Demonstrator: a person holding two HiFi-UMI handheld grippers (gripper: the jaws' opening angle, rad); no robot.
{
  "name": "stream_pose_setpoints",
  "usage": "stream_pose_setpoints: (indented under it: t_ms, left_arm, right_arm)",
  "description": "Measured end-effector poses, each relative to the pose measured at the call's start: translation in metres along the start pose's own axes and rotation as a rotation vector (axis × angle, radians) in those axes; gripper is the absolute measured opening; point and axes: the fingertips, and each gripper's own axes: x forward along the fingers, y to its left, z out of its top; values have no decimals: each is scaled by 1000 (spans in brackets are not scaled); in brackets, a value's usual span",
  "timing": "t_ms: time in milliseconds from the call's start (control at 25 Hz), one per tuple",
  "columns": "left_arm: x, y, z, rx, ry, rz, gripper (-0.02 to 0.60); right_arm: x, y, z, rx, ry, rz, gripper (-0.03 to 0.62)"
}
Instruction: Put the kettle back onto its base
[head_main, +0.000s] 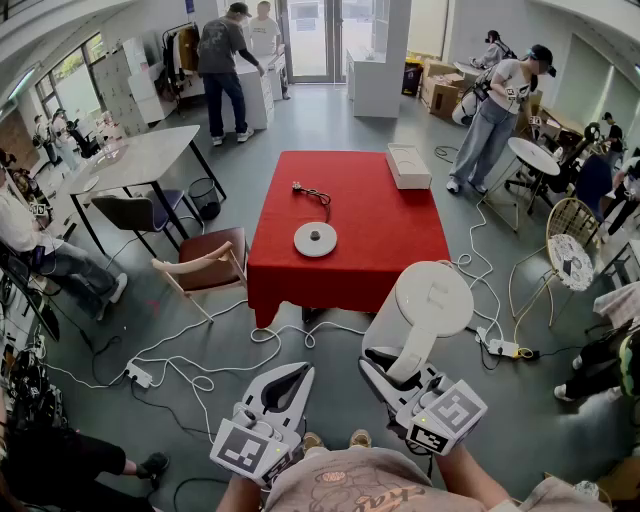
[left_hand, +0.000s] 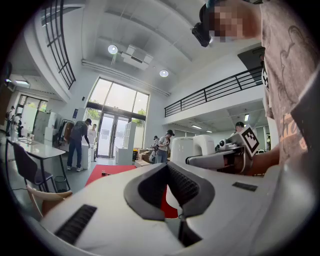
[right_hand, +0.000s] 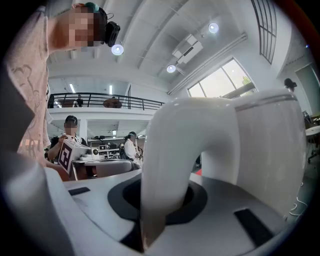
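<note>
The right hand-held gripper (head_main: 402, 368) is clamped on the handle of the white kettle (head_main: 432, 298), held off the red counter's (head_main: 390, 235) near corner, well apart from its round base (head_main: 315, 239). The left hand-held gripper (head_main: 303, 374) is closed and empty.

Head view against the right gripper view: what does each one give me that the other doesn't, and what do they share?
Only the head view: the round base sitting bare on the red table, its cord beside it, and the empty left tongs. Only the right gripper view: up close, the kettle's handle clamped between the pads, plus the balcony railing behind. Both: the white kettle held clear of the base in the right tongs.
</note>
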Motion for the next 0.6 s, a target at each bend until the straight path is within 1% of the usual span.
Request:
stream_pose_setpoints:
  t_ms: [120,240,360,440,600]
  left_arm:
    - [-1,-2,3,16,-26,5,-3]
    - [-1,-5,1,-2,2,12,-3]
    - [1,-8,-1,0,1,23,-3]
    - [3,-11,-1,8,-8,33,-3]
    - [11,-12,4,15,-47,78,-3]
  right_arm:
    - [-4,0,0,1,2,2,67]
    - [-6,-2,0,5,6,15,69]
    - [-9,-4,-2,4,10,28,69]
    - [-13,-6,-2,0,11,36,69]
    - [-18,-12,-3,-5,25,70,69]
